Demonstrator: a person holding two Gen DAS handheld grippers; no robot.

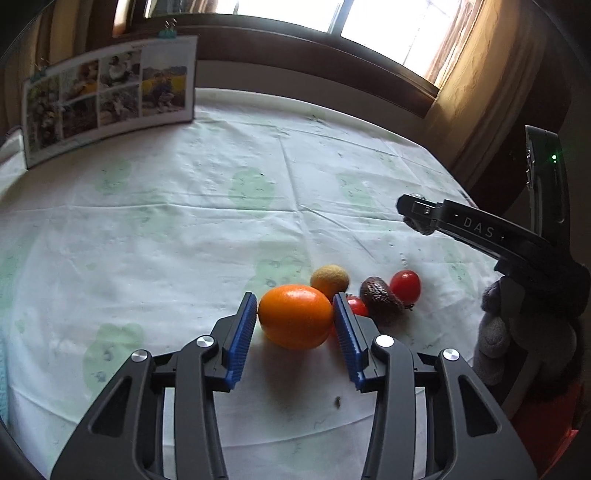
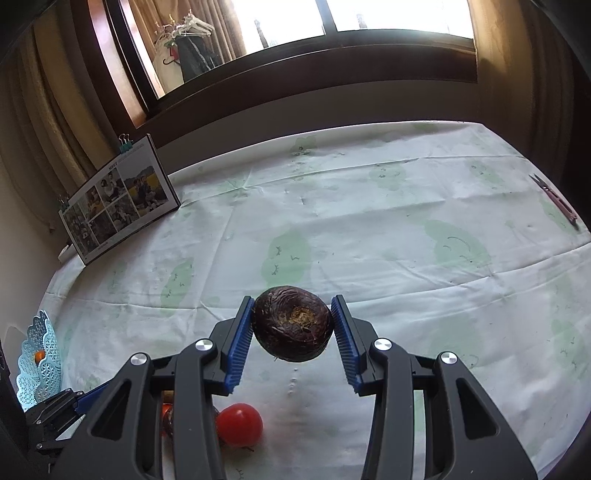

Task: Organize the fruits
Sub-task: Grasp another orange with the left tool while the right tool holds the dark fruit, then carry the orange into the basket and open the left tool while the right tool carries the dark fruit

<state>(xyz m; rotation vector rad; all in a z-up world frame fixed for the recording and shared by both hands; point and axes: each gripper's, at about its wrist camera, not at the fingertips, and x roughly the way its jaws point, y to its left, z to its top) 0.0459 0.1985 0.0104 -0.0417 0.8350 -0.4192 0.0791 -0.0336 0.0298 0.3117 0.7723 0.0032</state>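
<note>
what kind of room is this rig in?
Probably a home room, not a lab: a table under a printed tablecloth, a curtained window with clothes hangers beyond the glass, and a photo calendar propped at the table's edge.

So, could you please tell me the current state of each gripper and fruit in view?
left gripper, jaws closed on the orange
orange, gripped on both sides
right gripper, jaws closed on the dark wrinkled fruit
dark wrinkled fruit, held in the air
red tomato, lying loose
yellow fruit, lying loose
</note>
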